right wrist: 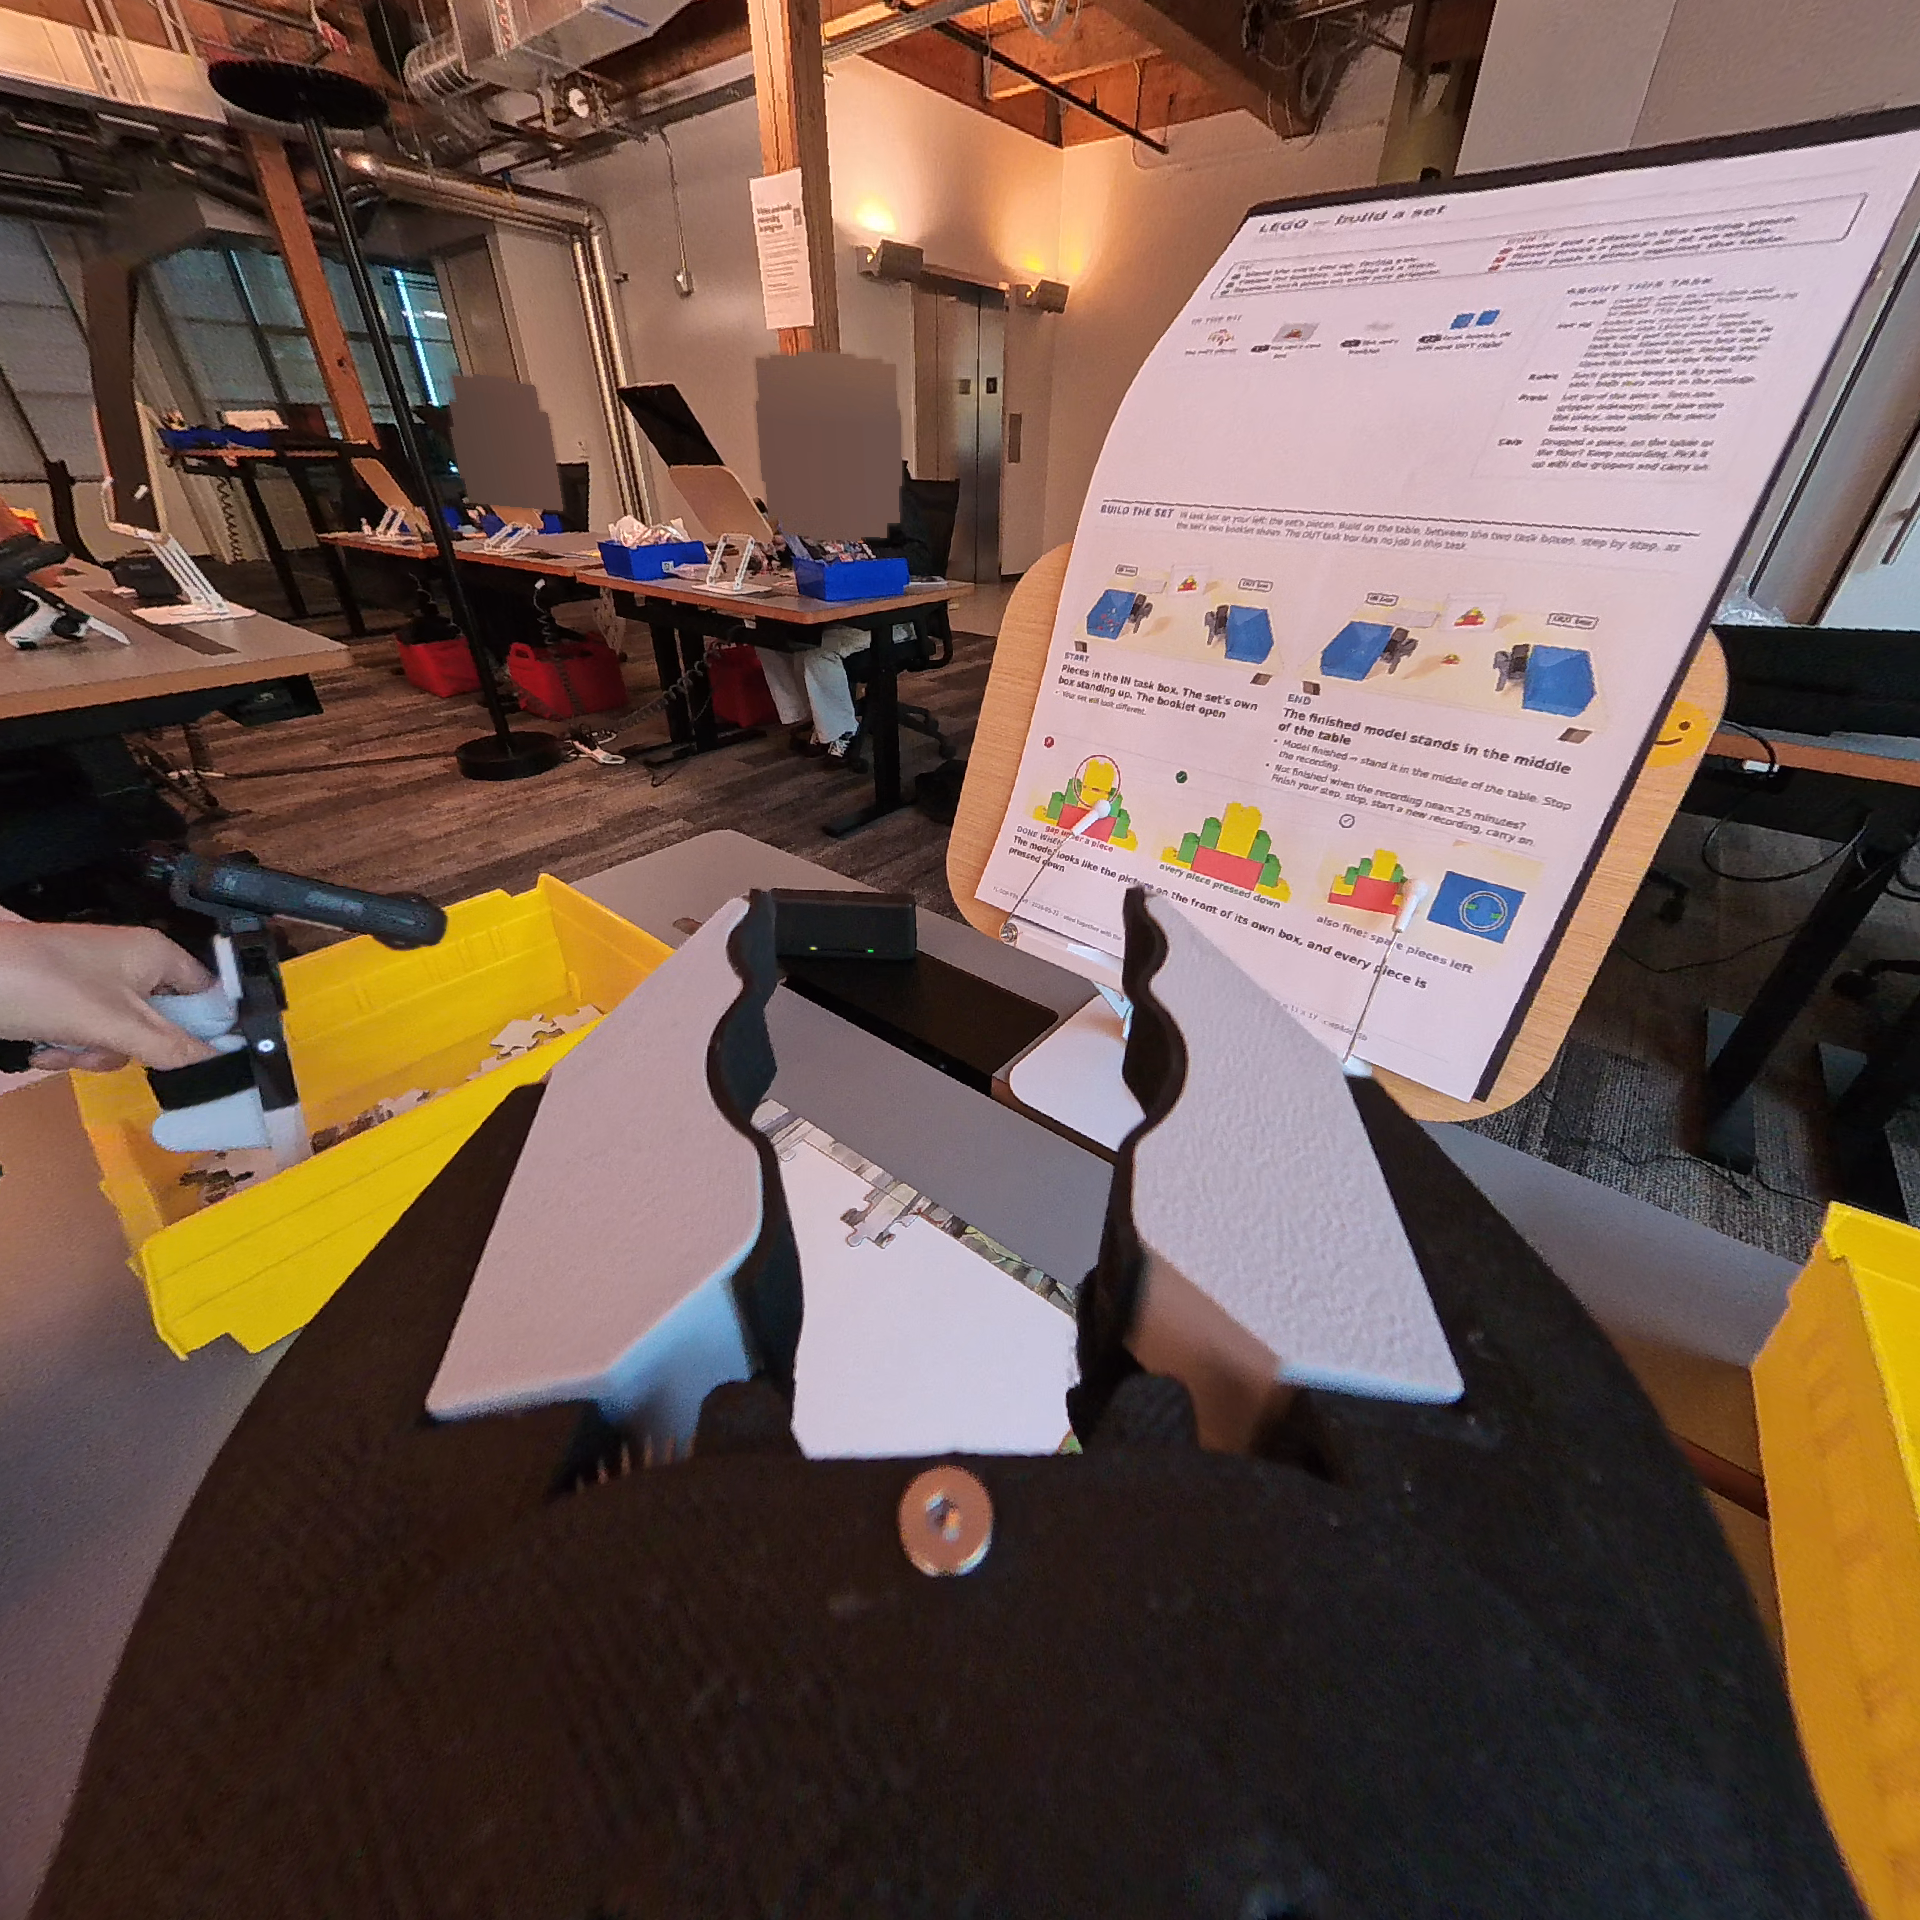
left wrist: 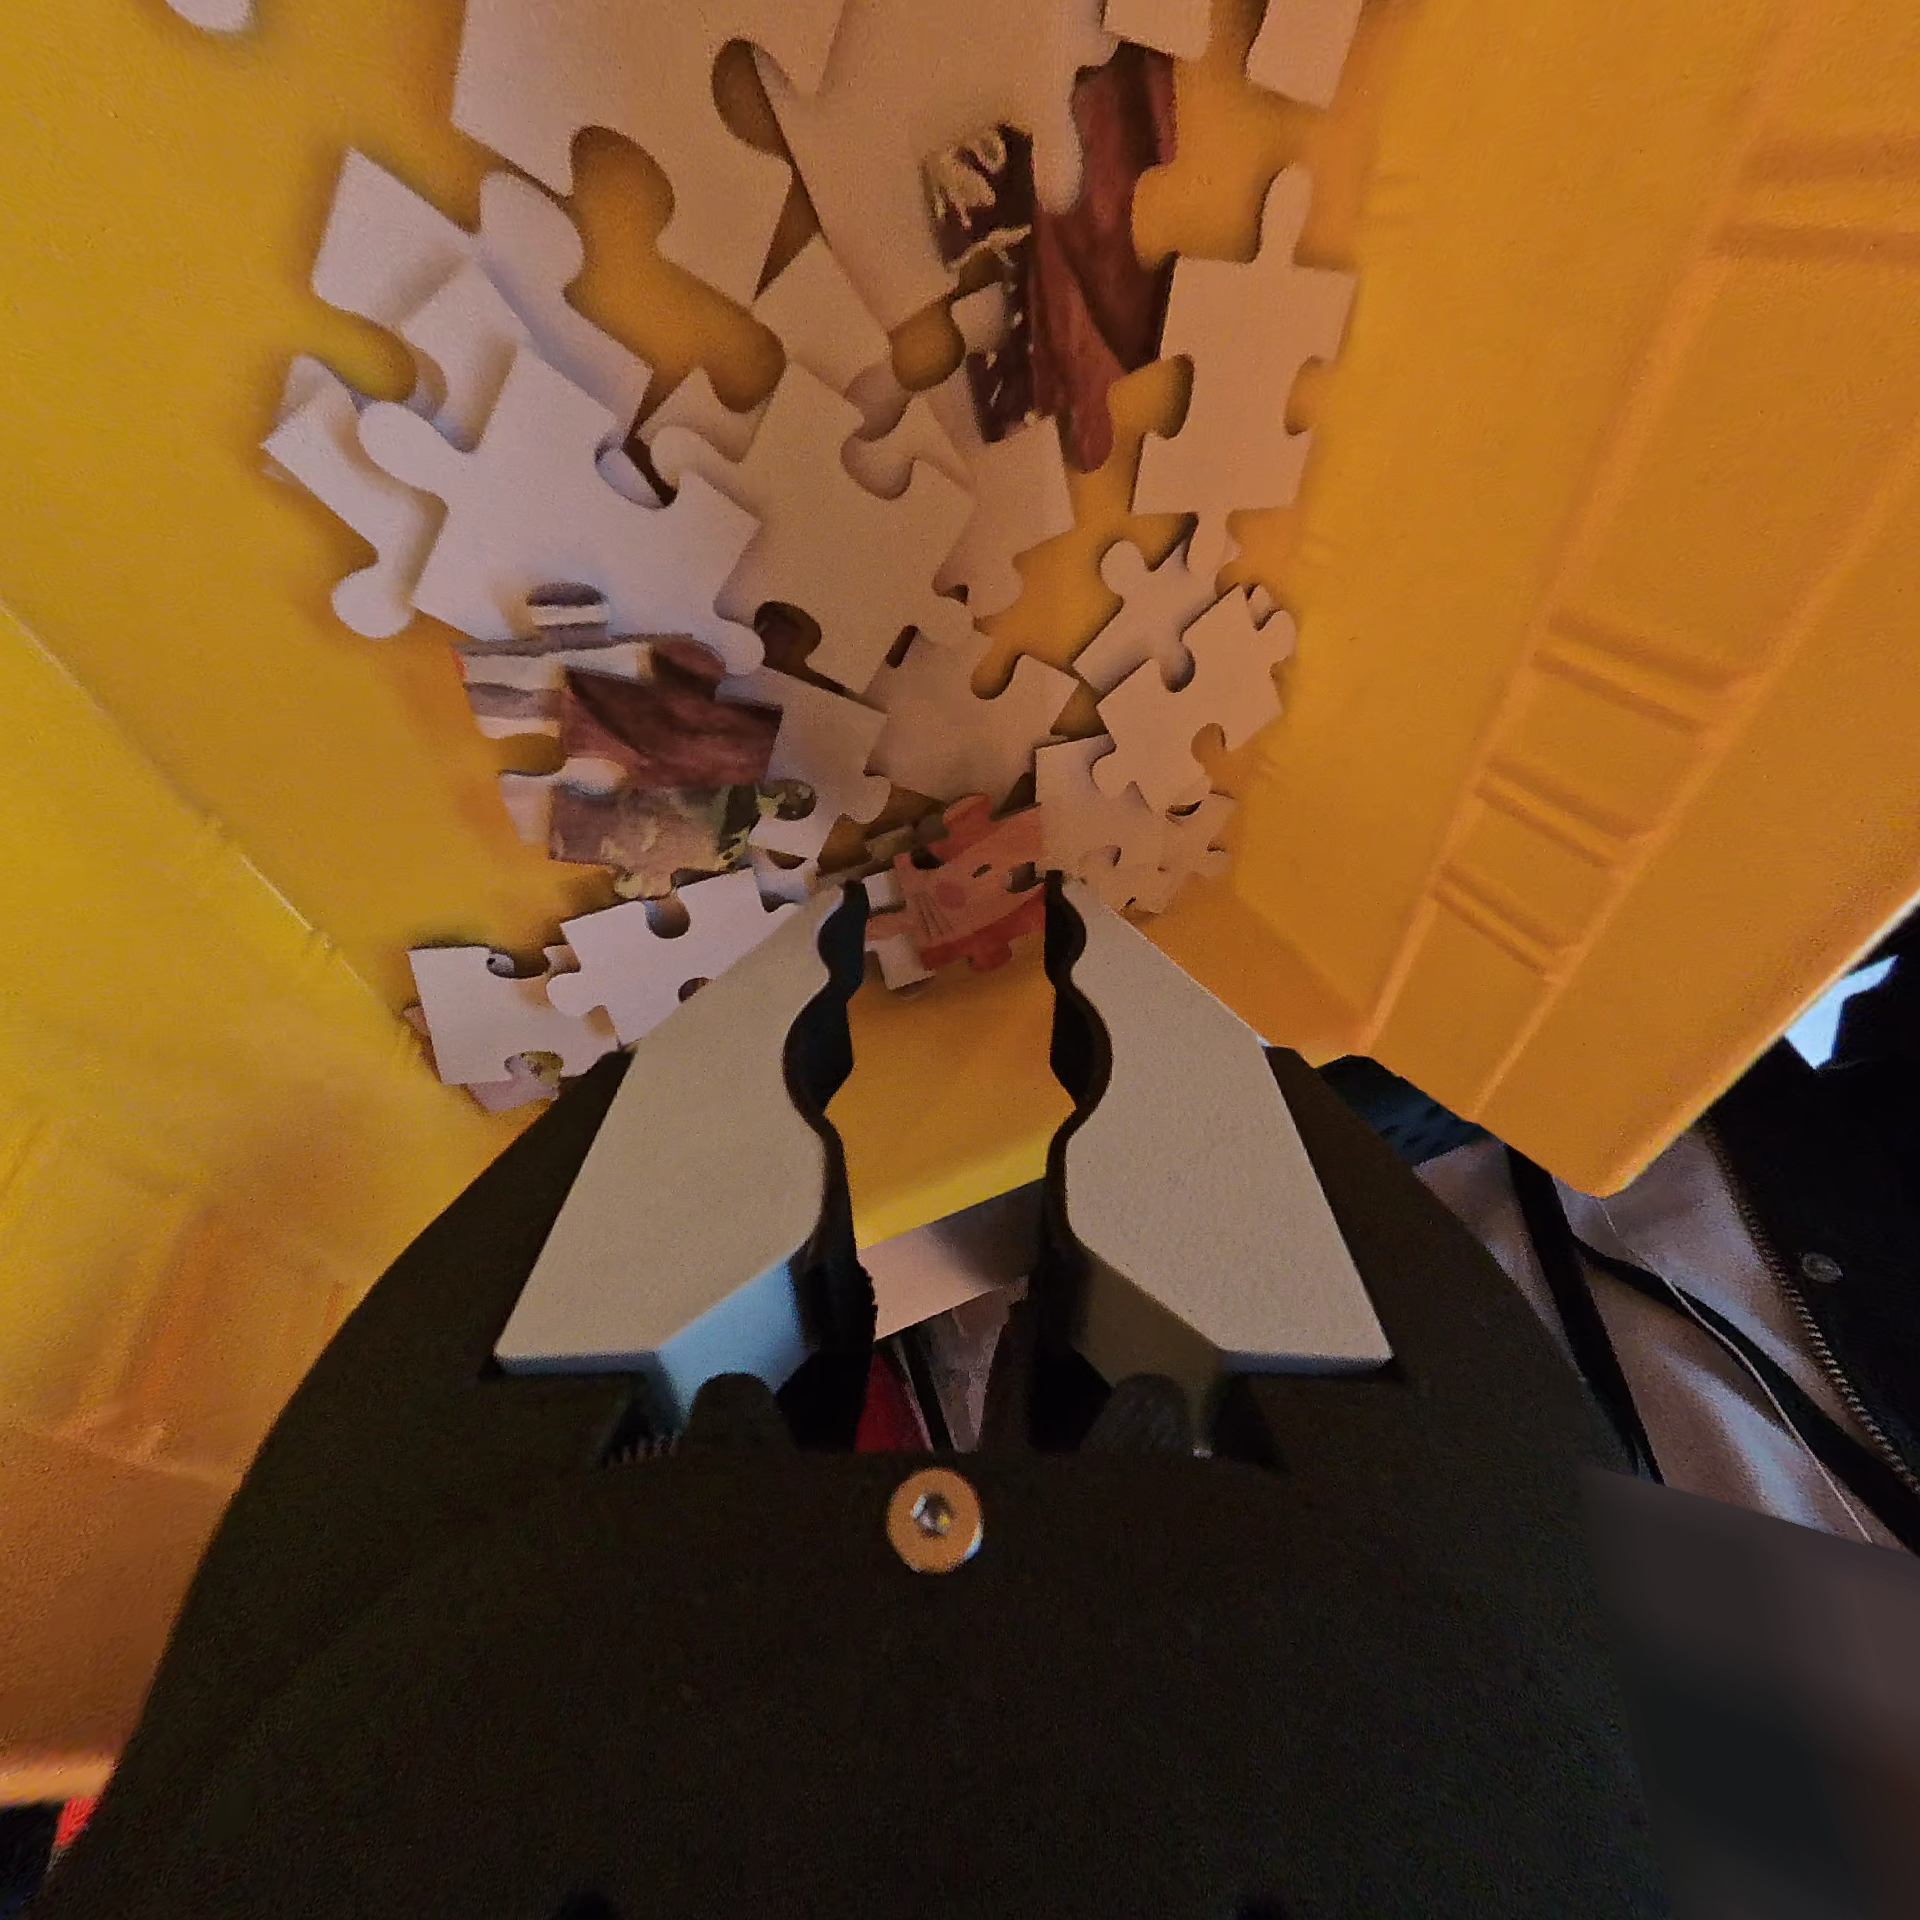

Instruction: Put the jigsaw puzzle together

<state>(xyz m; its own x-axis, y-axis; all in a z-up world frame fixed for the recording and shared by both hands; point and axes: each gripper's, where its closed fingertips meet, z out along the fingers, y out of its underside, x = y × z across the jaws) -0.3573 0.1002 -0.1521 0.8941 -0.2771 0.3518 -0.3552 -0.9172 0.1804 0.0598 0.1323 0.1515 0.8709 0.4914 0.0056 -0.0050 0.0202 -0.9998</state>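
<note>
My left gripper point(left wrist: 954, 891) is open inside the yellow bin point(left wrist: 1558, 520), its tips down at a heap of jigsaw pieces point(left wrist: 831, 468). Most pieces lie white side up; some show brown picture sides. A pink-red piece point(left wrist: 971, 894) lies between the two tips, not clamped. My right gripper point(right wrist: 945, 904) is open and empty above the grey table. Under it lies a white sheet point(right wrist: 925, 1340) with joined picture pieces point(right wrist: 894, 1210) along its far edge. In the right wrist view a hand holds the left gripper point(right wrist: 234, 1127) in the yellow bin point(right wrist: 416, 1039).
An instruction board point(right wrist: 1403, 623) on a wooden stand rises at the right behind the table. A black device point(right wrist: 847, 925) sits at the table's far edge. A second yellow bin point(right wrist: 1849, 1507) is at the right edge. Other desks and seated people are far behind.
</note>
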